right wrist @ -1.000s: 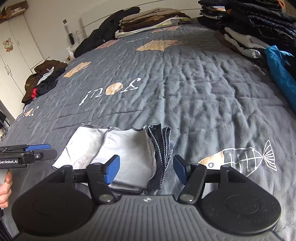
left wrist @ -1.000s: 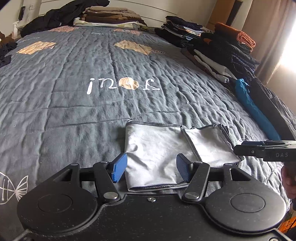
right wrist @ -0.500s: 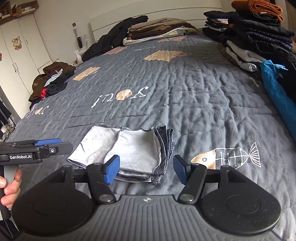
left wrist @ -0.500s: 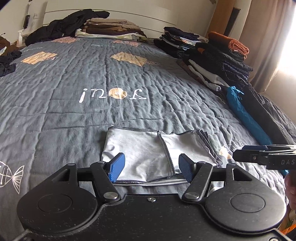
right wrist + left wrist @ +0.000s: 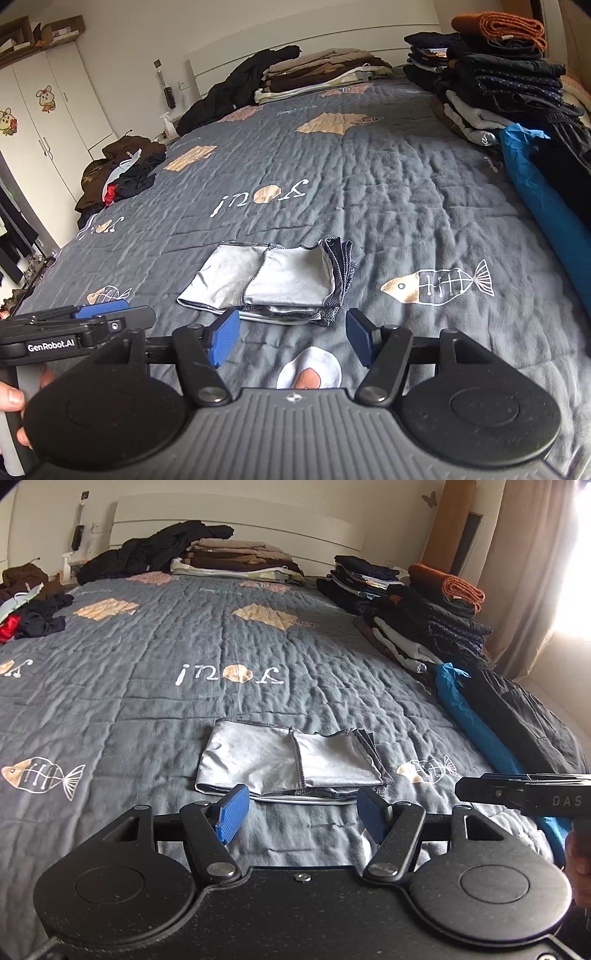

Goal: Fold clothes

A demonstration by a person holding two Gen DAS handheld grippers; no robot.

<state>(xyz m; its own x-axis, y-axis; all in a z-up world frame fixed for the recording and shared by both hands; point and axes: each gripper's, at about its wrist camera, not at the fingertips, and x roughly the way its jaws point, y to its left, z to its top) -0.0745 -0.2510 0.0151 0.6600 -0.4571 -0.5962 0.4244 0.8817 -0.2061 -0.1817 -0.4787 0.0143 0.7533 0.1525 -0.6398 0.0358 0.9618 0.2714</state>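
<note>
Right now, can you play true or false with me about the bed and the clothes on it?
1. The grey cloth lies folded on the bed cover. True.
2. The left tool is squeezing the grey cloth. False: its blue pads stand apart with nothing between them, and the cloth lies beyond them.
3. An orange blanket sits on top of a dark stack of clothes. True.
4. The right tool holds a sock. False: it is open and empty.
5. The bed cover has fish drawings on it. True.
</note>
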